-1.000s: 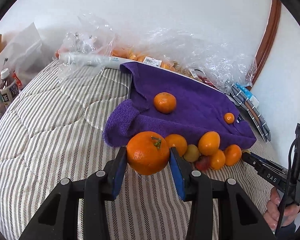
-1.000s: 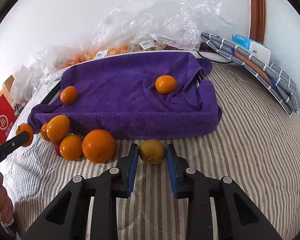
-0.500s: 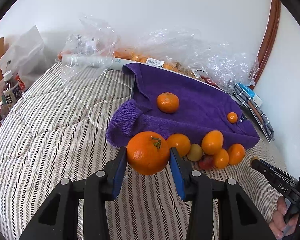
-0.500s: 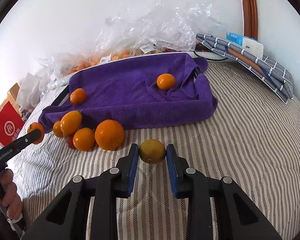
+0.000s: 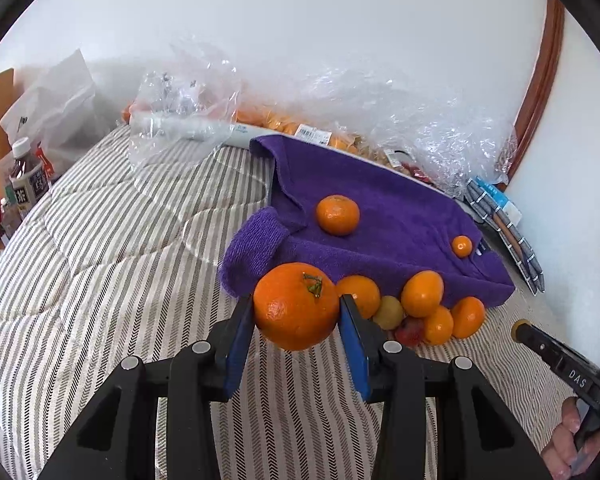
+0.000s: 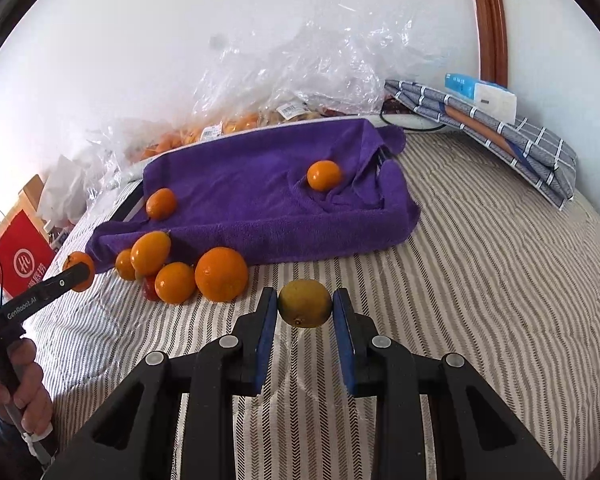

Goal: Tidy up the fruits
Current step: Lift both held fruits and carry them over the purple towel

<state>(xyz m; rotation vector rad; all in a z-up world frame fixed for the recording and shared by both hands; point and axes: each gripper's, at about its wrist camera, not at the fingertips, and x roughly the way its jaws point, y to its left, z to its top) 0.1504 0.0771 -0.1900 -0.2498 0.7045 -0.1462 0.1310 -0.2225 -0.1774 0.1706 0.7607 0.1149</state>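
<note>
My left gripper [image 5: 296,309] is shut on a big orange [image 5: 296,304] with a green stem, held above the striped quilt. My right gripper [image 6: 305,301] is shut on a small yellow-green fruit [image 6: 305,303], also off the quilt. Beyond lies a purple towel [image 6: 252,184] with two oranges on it [image 6: 324,175] [image 6: 161,203]. Several oranges and one red fruit [image 6: 151,289] are clustered at the towel's front edge [image 6: 221,274]. The left wrist view shows the same cluster [image 5: 422,293] and a yellowish fruit [image 5: 388,312].
Clear plastic bags of fruit [image 6: 300,80] line the wall behind the towel. A folded checked cloth [image 6: 500,136] with a blue-white box lies at the right. A bottle [image 5: 26,184] and a red bag [image 6: 24,256] stand at the bed's left edge. The striped quilt [image 6: 480,280] spreads to the right.
The right gripper has drawn back and up from the towel with the yellow-green fruit in it. The left gripper has stayed in place with the big orange.
</note>
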